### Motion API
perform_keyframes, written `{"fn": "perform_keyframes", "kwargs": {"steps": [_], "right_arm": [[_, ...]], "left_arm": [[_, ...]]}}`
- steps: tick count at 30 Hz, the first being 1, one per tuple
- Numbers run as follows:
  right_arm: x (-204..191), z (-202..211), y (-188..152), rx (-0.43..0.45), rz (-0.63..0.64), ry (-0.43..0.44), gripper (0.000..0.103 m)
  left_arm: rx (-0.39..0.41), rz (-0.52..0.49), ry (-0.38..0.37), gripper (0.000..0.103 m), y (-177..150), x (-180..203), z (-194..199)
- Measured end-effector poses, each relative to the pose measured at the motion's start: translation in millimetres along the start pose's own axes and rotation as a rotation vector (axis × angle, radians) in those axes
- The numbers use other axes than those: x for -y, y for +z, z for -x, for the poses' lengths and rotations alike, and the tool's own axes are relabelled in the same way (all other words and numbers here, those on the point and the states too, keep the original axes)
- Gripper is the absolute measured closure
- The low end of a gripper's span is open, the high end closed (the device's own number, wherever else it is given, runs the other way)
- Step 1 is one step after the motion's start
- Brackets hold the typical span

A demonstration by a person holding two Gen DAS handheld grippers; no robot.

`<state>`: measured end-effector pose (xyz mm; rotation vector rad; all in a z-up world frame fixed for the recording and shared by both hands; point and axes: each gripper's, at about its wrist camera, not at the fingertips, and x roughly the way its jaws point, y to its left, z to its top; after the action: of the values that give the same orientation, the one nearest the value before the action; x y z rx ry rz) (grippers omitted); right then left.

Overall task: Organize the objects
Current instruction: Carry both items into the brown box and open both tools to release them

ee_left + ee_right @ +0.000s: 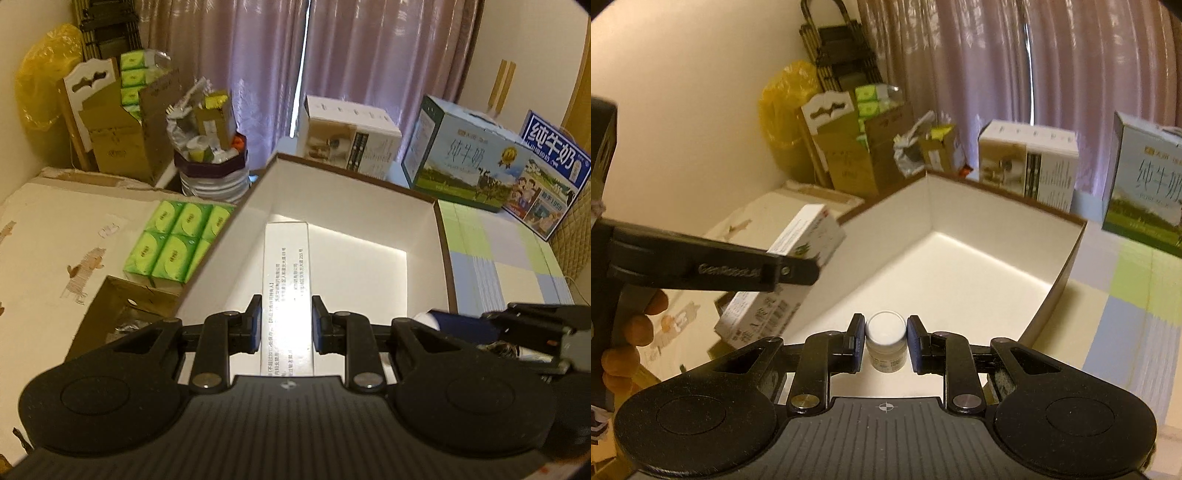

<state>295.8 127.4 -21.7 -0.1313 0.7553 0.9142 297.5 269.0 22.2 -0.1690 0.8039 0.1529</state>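
Here you have the big open box straight ahead of both sets of fingers, white inside with a dark rim, and from what shows its floor is bare. That is probably why both items are carried toward it: it looks like the collecting place for the loose things.

Next in size, the long white carton sits clamped between your left gripper pads, gripped across its narrow width so its length runs forward past the fingertips and over the box. In the right wrist view the same carton hangs tilted to the left of your right fingers, close to the near-left wall of the box.

Smallest, the little white-capped bottle stands upright, pinched between the right gripper pads at its sides, cap toward the camera. Holding it by the body keeps it from tipping, I'd judge.

For room: the box's near-left rim lies just beyond the carton's lower end, so lift that end clear before lowering. The far corner ahead of both fingers is open. Left of your left fingers the green tissue packs crowd the box's outer wall; right of it, the checked surface is free up to the milk cartons.
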Motion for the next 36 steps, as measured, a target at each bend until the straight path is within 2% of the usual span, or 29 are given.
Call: {"fn": "perform_keyframes", "kwargs": {"steps": [15, 26, 36], "right_arm": [[9, -38, -19, -0.119, 0.046, -0.02, 0.082], [9, -42, -18, -0.138, 0.072, -0.036, 0.082], [5, -42, -16, -0.141, 0.084, -0.032, 0.082]], "left_arm": [[-0.153, -0.064, -0.026, 0.081, -22, 5, -57], [-0.223, -0.096, -0.043, 0.081, -27, 2, -68], [-0.232, -0.119, -0.037, 0.071, -26, -3, -64]]}}
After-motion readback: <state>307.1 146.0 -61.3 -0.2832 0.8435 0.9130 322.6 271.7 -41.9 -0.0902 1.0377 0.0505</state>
